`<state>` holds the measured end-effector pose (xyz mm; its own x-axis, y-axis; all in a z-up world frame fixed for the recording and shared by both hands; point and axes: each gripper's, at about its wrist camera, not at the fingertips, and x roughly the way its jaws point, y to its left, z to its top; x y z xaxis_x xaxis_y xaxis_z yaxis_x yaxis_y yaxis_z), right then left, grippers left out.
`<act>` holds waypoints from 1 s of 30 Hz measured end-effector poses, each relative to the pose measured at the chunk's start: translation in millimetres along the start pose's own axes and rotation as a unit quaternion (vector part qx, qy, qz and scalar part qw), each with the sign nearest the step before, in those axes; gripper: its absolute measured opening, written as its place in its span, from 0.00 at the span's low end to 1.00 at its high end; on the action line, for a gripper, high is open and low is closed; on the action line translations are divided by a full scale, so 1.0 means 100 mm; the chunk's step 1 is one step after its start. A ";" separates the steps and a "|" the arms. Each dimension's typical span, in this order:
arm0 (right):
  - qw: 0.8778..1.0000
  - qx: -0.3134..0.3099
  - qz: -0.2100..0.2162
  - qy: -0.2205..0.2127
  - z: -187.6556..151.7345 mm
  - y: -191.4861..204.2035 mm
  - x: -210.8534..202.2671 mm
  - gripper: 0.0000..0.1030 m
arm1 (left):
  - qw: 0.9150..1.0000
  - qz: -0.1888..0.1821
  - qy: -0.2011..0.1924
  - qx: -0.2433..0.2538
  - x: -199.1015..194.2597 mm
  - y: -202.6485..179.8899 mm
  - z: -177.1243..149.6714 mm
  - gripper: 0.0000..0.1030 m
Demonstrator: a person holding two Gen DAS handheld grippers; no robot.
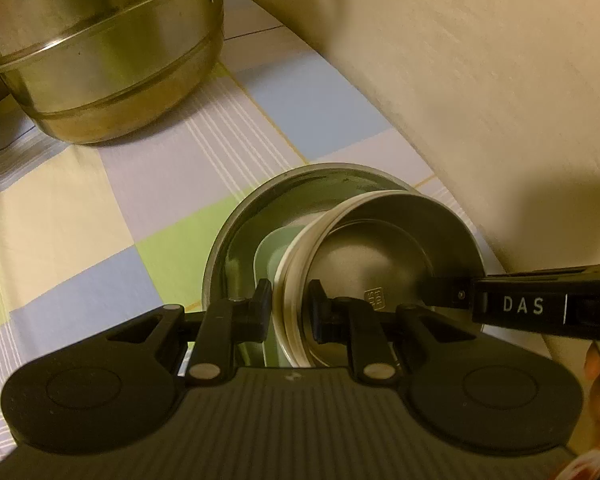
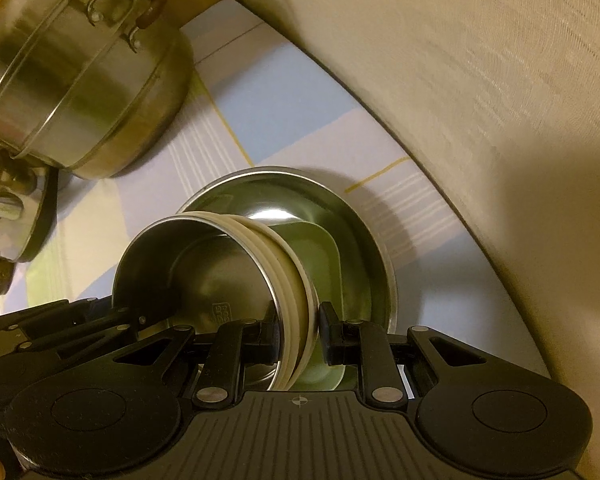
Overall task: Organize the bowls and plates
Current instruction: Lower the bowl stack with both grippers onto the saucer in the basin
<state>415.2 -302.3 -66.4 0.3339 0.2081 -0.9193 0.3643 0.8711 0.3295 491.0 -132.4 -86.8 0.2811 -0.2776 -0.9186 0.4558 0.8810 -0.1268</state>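
Note:
A small steel bowl with a cream outer wall (image 1: 380,256) (image 2: 204,272) sits tilted over a pale green dish (image 1: 272,256) (image 2: 320,256), inside a wide steel plate (image 1: 300,188) (image 2: 284,188). My left gripper (image 1: 290,312) is shut on the bowl's rim on one side. My right gripper (image 2: 298,332) is shut on the rim on the opposite side; it also shows in the left wrist view (image 1: 540,304), coming in from the right.
A large steel steamer pot (image 1: 96,52) (image 2: 76,76) stands at the back left on the checked tablecloth (image 1: 100,200). A cream wall (image 1: 460,80) runs close along the right. A dark pan with metal fittings (image 2: 16,216) shows at the left edge.

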 end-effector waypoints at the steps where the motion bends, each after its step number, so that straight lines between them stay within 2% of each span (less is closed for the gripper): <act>1: 1.000 -0.001 0.000 0.001 0.00 0.00 0.01 0.19 | 1.000 0.000 0.002 0.000 0.01 0.00 0.00 0.16; 30: 1.000 -0.027 0.000 -0.011 -0.02 0.00 0.03 0.19 | 1.000 0.000 -0.021 0.022 -0.04 -0.02 -0.09 0.16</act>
<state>414.9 -300.7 -69.2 0.3534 0.1983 -0.9142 0.3178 0.8937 0.3167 480.6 -129.6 -85.9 0.3166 -0.2940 -0.9019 0.4926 0.8635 -0.1086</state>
